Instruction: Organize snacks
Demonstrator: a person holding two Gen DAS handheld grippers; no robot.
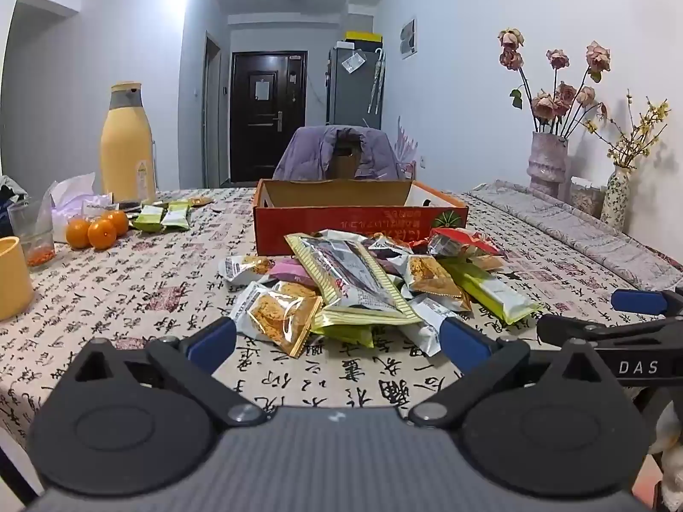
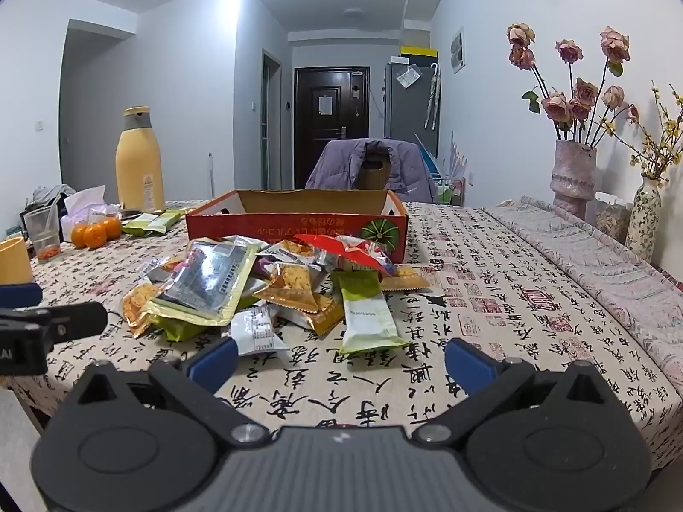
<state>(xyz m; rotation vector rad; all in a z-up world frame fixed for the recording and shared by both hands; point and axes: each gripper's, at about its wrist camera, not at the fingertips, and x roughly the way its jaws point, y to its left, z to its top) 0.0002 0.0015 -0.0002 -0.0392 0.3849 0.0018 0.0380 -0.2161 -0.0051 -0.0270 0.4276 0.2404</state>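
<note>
A loose pile of snack packets (image 1: 358, 286) (image 2: 264, 290) lies on the table in front of a shallow red cardboard box (image 1: 354, 217) (image 2: 299, 217) whose inside looks bare. A large silver and gold pouch (image 1: 350, 277) (image 2: 209, 281) tops the pile. A green and white bar packet (image 2: 367, 311) lies at the pile's near right. My left gripper (image 1: 339, 341) hovers open just short of the pile, nothing between its blue-tipped fingers. My right gripper (image 2: 339, 360) is open too, above the cloth near the bar packet.
The table wears a cloth printed with calligraphy (image 2: 469, 298). At the left stand a yellow flask (image 1: 127, 145), three oranges (image 1: 98, 228), green packets (image 1: 162, 217), a plastic cup (image 1: 34, 230) and a yellow cup (image 1: 13, 277). Vases with flowers (image 2: 572, 175) stand at the right wall. A chair with a purple jacket (image 1: 337, 153) is behind the box.
</note>
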